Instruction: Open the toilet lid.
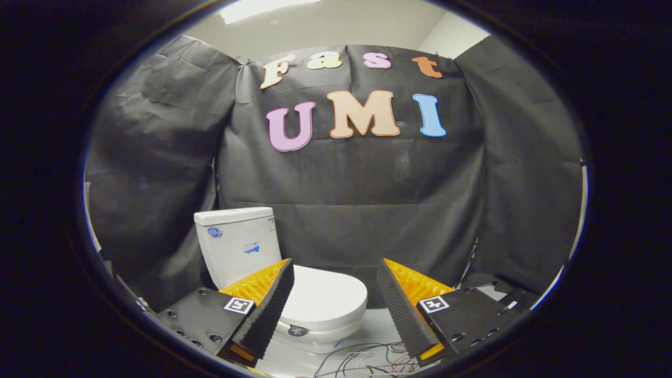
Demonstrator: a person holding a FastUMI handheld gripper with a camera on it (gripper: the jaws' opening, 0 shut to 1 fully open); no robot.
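A white toilet stands on the floor ahead, its tank [239,244] against the black cloth wall. Its lid [325,296] lies flat down over the bowl, facing me, with a small dark round button at the bowl's front. My gripper [334,268] is open, fingers spread wide with nothing between them. The left finger [270,310] covers the lid's left part; the lid's front edge sits in the gap between the fingers, some way beyond them. The right finger [401,310] is to the right of the bowl.
Black cloth walls [357,210] close in the booth behind and on both sides of the toilet. Loose thin cables [362,359] lie on the pale floor just in front of the bowl, between the fingers.
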